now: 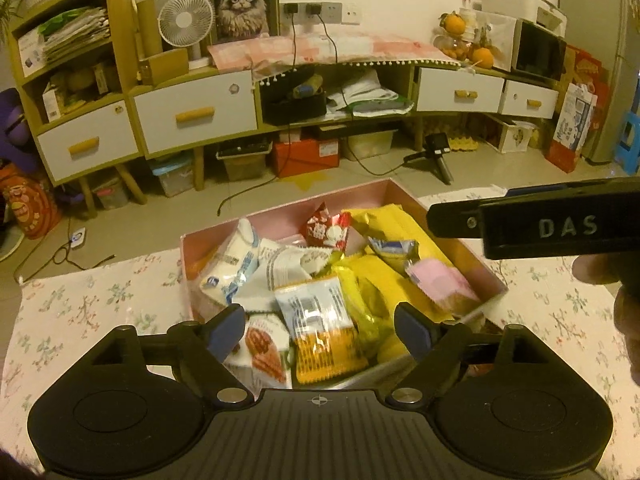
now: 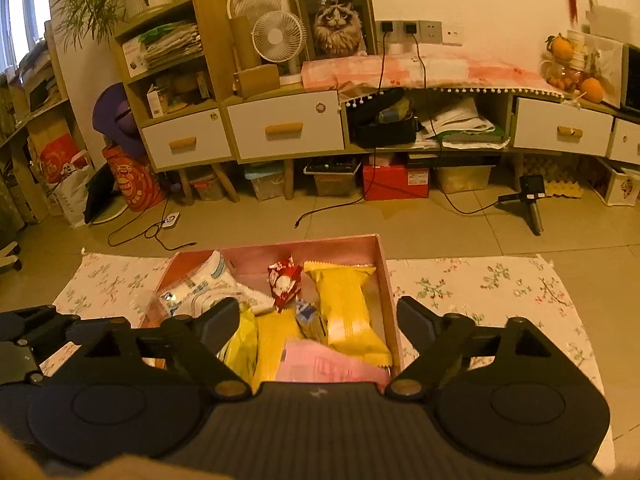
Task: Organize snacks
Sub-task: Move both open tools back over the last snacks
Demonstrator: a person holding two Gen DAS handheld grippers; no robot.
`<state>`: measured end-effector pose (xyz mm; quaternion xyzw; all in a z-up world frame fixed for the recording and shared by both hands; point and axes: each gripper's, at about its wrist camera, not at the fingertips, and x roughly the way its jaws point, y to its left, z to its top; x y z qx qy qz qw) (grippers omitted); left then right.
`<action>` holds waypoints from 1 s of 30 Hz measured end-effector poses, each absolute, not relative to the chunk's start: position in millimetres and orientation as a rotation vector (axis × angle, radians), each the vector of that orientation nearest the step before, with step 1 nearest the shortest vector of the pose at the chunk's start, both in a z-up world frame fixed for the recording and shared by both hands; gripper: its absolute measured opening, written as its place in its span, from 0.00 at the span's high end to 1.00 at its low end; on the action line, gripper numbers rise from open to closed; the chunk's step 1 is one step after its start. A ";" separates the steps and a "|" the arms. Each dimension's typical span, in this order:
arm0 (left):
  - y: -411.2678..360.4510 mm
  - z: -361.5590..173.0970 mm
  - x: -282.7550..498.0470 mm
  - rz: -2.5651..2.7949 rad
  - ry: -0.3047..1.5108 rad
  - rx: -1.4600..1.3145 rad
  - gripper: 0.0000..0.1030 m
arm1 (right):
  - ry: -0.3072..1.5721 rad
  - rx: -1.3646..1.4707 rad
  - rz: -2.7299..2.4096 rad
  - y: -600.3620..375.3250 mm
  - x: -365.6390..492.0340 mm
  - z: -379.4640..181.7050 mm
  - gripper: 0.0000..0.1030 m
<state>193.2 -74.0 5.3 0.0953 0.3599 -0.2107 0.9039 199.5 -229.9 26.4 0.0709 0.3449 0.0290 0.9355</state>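
Note:
A pink box (image 1: 280,216) sits on a floral cloth and is full of snack packets. It also shows in the right wrist view (image 2: 320,248). Inside lie yellow packets (image 2: 346,304), a red packet (image 1: 326,230), white and blue packets (image 1: 236,264), a pink packet (image 1: 438,276) and an orange-printed packet (image 1: 324,340). My left gripper (image 1: 320,330) is open and empty, hovering over the box's near end. My right gripper (image 2: 320,320) is open and empty above the box's near edge. The right gripper's body (image 1: 560,220) shows at the right in the left wrist view.
The floral cloth (image 2: 480,292) covers the surface on both sides of the box. Beyond it is a tiled floor with cables, a small tripod (image 2: 532,200), and a low cabinet (image 2: 288,128) with drawers, fans and storage bins.

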 end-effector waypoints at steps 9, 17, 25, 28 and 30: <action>-63.5 4.0 159.5 -0.432 0.771 0.195 0.12 | 0.712 0.078 0.060 -225.8 170.7 32.1 0.03; -51.6 1.7 130.4 -0.432 0.789 0.190 0.06 | 0.723 0.084 0.037 -229.5 146.3 27.1 0.00; -42.3 -5.7 104.1 -0.440 0.799 0.203 0.05 | 0.764 0.063 0.032 -227.4 124.1 8.5 0.00; -39.4 -12.7 95.7 -0.452 0.810 0.200 0.05 | 0.780 0.053 0.034 -225.0 117.2 -0.7 0.00; -37.4 -17.9 91.9 -0.456 0.820 0.190 0.05 | 0.787 0.047 0.031 -223.5 112.3 -8.6 0.00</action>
